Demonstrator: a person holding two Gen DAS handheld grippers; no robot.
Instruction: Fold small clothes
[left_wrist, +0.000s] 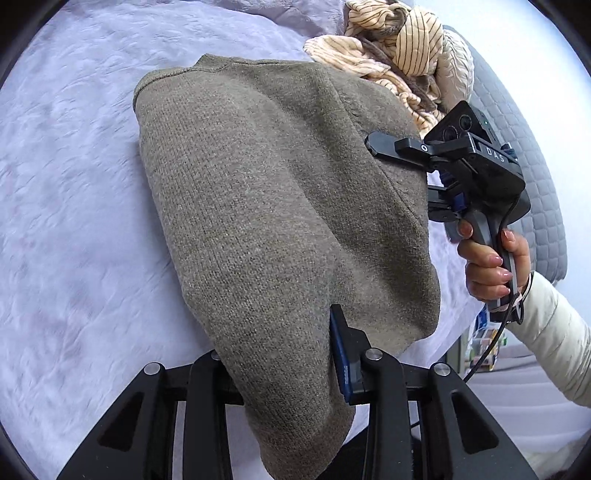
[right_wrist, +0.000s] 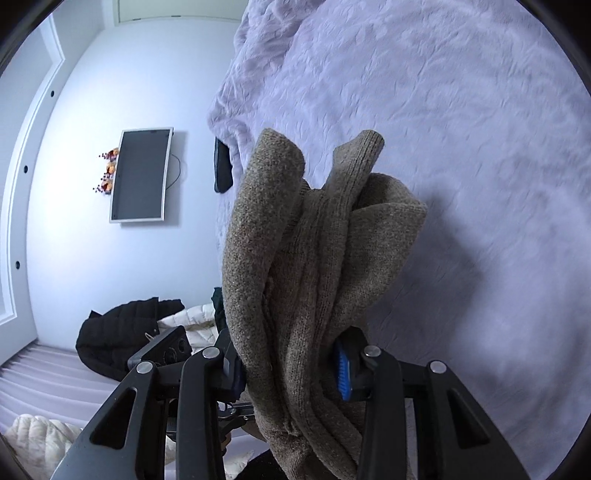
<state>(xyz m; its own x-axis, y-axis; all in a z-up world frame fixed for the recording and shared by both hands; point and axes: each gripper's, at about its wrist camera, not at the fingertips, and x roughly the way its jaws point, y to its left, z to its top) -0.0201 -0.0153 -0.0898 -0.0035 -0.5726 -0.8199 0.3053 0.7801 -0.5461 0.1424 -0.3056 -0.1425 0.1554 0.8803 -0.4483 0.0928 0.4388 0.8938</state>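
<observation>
A grey-brown knitted sweater (left_wrist: 266, 206) is held up over the lavender bedspread (left_wrist: 66, 206), with its far edge resting on the bed. My left gripper (left_wrist: 284, 365) is shut on its near edge. My right gripper (left_wrist: 373, 146) shows in the left wrist view at the sweater's right side, shut on the fabric. In the right wrist view the right gripper (right_wrist: 291, 365) is shut on a bunched fold of the same sweater (right_wrist: 303, 266), above the bedspread (right_wrist: 461, 147).
A heap of striped beige clothes (left_wrist: 399, 48) lies at the far right of the bed, beside a grey quilted headboard (left_wrist: 535, 177). A wall TV (right_wrist: 142, 173), a black jacket (right_wrist: 118, 332) and a white puffer jacket (right_wrist: 40, 439) lie off the bed.
</observation>
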